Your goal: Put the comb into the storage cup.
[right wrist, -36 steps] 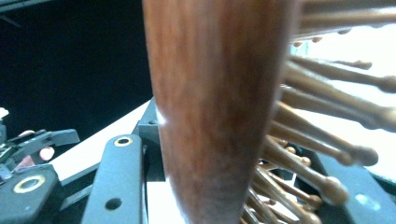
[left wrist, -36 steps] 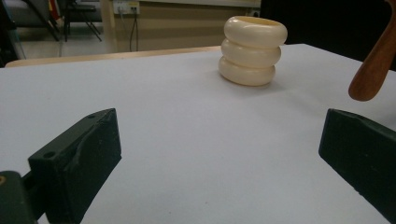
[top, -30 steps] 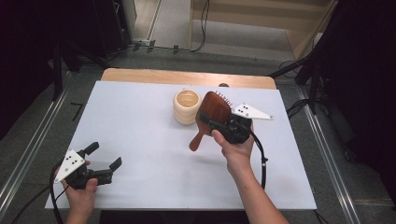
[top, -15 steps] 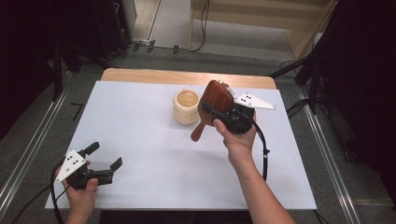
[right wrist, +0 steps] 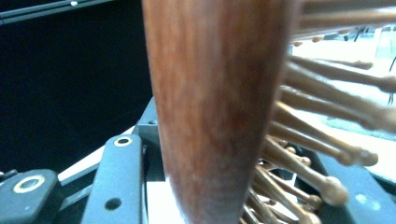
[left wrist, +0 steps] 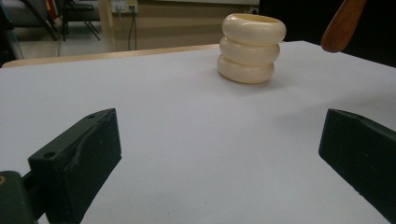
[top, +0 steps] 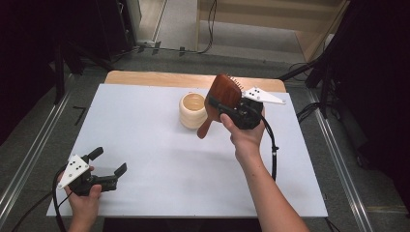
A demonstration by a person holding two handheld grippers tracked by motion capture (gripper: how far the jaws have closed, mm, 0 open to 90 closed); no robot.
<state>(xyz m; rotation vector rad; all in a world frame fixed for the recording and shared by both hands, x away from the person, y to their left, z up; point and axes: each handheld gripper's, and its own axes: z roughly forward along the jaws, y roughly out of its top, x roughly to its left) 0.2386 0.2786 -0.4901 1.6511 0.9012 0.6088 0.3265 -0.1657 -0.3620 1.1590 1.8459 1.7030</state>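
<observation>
Just right of the ribbed cup (top: 192, 110), my right hand-held gripper (top: 227, 104) clamps the wooden hairbrush (top: 223, 95) at its head; rigid, light, smooth-backed. Left hand-held gripper (top: 107, 167) gapes wide.

In the right gripper view, the reddish-brown wooden paddle hairbrush (right wrist: 210, 112) is so close that its back is a blur and its top and bottom are cut off by the picture's edges; its wooden ball-tipped bristles (right wrist: 322, 135) smear out of focus and run off the right edge. In the left gripper view just the rounded end of the brush's handle (left wrist: 343, 23) enters at the top right corner. From the high view, the brush hides the jaws of the right gripper (top: 232, 108), and the bristles are almost too small to make out.
</observation>
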